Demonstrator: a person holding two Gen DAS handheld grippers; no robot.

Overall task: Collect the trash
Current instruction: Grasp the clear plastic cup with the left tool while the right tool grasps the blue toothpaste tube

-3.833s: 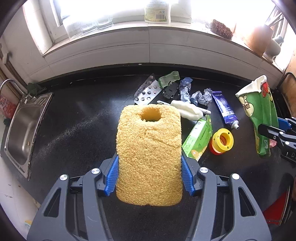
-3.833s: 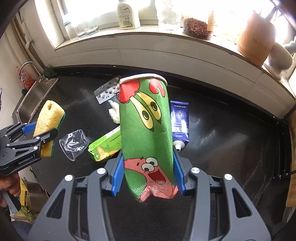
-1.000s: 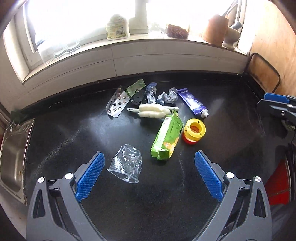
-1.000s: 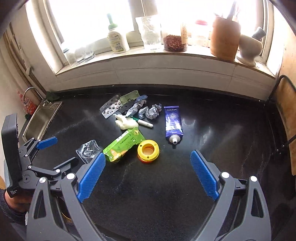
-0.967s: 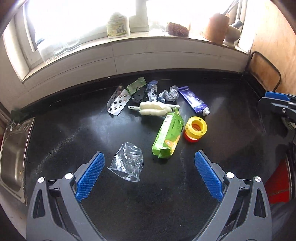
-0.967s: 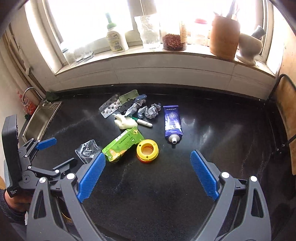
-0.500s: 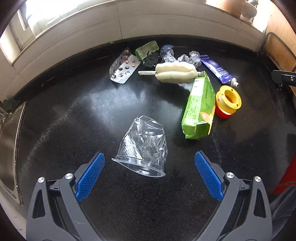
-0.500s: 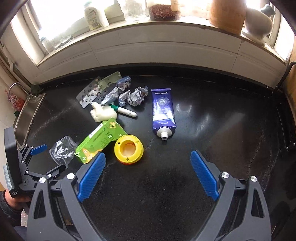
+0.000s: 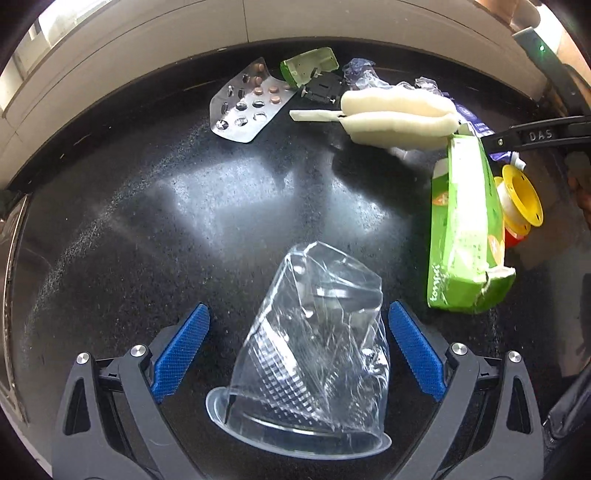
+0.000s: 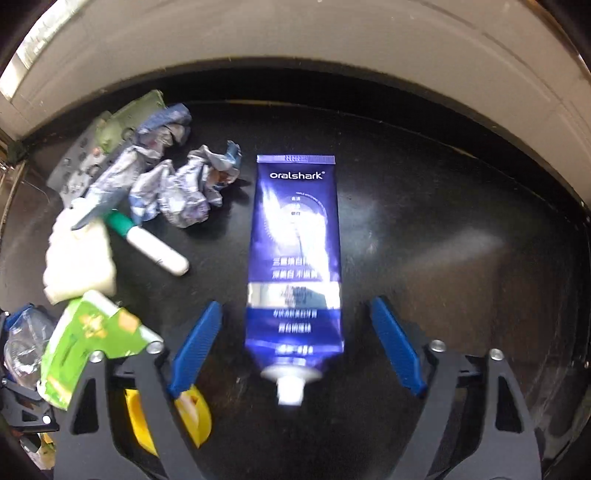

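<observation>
A crushed clear plastic cup [image 9: 314, 350] lies on the black counter [image 9: 184, 221], between the blue pads of my open left gripper [image 9: 297, 343], which do not touch it. A blue toothpaste tube [image 10: 295, 258] lies with its cap end between the pads of my open right gripper [image 10: 295, 343]. A green carton [image 9: 465, 229], a yellow spool [image 9: 519, 203], a white foam piece [image 9: 399, 114], a pill blister [image 9: 247, 103] and a green scrap [image 9: 306, 68] lie further back. Crumpled foil wrappers [image 10: 177, 184] and a white pen [image 10: 151, 243] lie left of the tube.
A pale wall ledge [image 9: 258, 26] runs behind the counter. A sink edge [image 9: 7, 236] is at the far left. The right gripper's arm [image 9: 535, 134] shows at the right of the left wrist view, over the carton's far end.
Both grippers have dropped toward the counter. The left one now straddles the clear cup, the right one the toothpaste tube. Both stay open.
</observation>
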